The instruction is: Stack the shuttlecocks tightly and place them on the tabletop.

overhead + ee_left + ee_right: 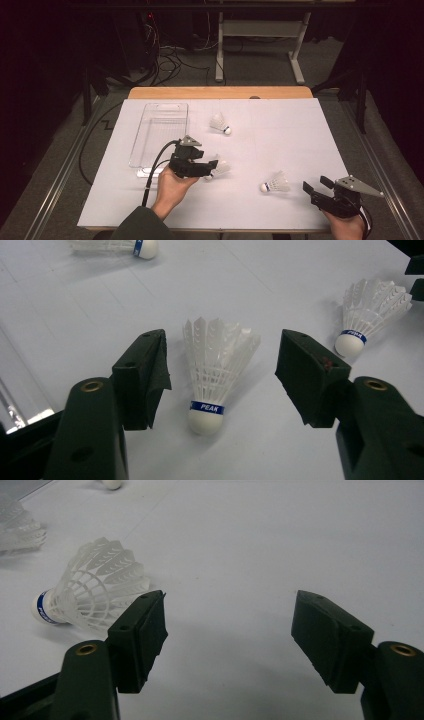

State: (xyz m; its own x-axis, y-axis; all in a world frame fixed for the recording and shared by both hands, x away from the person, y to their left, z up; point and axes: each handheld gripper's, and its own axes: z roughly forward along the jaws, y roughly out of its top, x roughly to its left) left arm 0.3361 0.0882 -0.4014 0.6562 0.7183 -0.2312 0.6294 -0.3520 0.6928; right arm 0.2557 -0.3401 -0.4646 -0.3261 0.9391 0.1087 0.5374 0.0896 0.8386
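On the white table (300,130): three shuttlecocks, plus a clear tray (150,135) at far left.
Left gripper (222,377): jaws spread, straddling the middle shuttlecock (212,372) without touching it.
Right gripper (230,630): jaws spread, holding nothing, just beside the near shuttlecock (92,597).
Far shuttlecock (220,123): lying near the tray.

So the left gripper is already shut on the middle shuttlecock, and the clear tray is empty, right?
Not quite: the left gripper is open, its jaws standing either side of the middle shuttlecock without touching it, as the left gripper view shows. The clear tray is indeed empty.
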